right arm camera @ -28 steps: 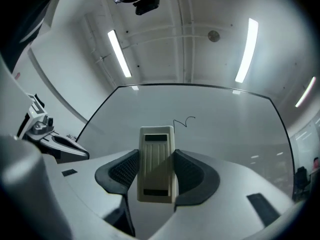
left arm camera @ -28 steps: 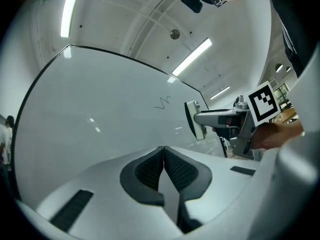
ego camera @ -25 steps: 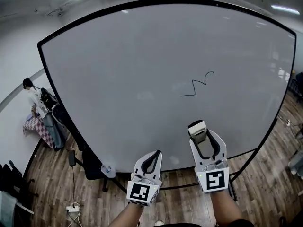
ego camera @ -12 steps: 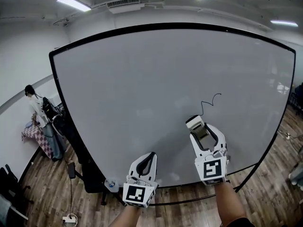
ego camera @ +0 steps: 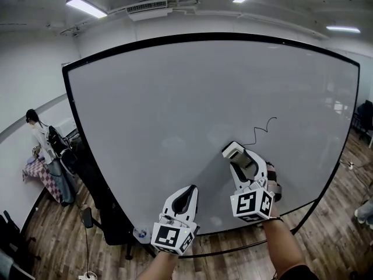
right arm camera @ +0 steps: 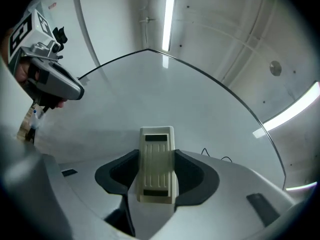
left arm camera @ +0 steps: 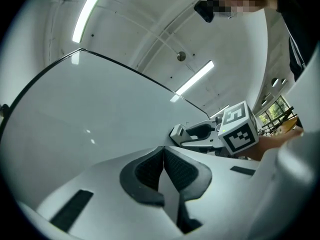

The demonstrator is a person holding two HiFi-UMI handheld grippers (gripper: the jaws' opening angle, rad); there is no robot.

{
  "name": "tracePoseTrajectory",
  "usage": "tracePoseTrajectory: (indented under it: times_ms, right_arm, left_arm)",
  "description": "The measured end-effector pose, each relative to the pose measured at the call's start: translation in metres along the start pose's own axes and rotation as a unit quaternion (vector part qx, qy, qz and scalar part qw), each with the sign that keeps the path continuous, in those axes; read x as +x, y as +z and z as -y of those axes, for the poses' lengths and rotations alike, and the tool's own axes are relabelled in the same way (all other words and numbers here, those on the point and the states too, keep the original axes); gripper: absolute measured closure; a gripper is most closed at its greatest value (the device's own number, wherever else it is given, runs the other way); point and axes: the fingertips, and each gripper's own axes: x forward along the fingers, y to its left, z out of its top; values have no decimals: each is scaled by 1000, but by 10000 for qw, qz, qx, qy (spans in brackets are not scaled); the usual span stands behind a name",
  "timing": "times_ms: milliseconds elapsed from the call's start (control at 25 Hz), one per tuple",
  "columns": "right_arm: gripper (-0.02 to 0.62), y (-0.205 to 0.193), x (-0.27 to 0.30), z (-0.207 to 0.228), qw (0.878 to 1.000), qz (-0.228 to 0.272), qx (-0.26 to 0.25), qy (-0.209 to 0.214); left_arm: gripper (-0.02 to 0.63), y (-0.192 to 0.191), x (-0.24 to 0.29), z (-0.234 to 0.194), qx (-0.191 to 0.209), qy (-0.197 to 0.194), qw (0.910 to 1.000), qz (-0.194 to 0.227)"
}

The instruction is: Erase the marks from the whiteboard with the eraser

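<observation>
1. Eraser [right arm camera: 157, 166] is sitting clamped between the right gripper's [ego camera: 238, 155] jaws, up at the whiteboard [ego camera: 175, 98], with bare surface lying open all around it.
2. Right forearm is reaching upward, its gripper tilting left; one squiggle mark [ego camera: 265, 128] is showing just up-right.
3. Left gripper [ego camera: 190, 189] is hanging clenched and empty near the board's bottom edge.

Mark [right arm camera: 204, 151] partly hidden behind right tool [right arm camera: 157, 151], distant person [ego camera: 39, 140] too small

Cream eraser [ego camera: 233, 151] beside squiggle [ego camera: 266, 129] on whiteboard [ego camera: 163, 98]
</observation>
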Motion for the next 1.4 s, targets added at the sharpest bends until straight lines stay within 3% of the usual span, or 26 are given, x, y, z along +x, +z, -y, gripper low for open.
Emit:
tracePoseTrajectory:
  times_ms: [200, 840, 1080, 1400]
  right_arm:
    - [351, 1, 2, 0, 9999, -34, -82, -108]
    - [351, -3, 6, 3, 9991, 263, -224, 235]
    - [350, -3, 4, 9, 9985, 391, -53, 368]
    - [350, -9, 5, 31, 9989, 404, 50, 222]
  left_arm:
    - [586, 6, 3, -2, 65, -91, 9998, 137]
    - [586, 5, 27, 1, 207, 360, 9989, 193]
    - [586, 7, 33, 0, 384, 452, 9980, 213]
    - [586, 8, 45, 7, 389, 431, 9980, 249]
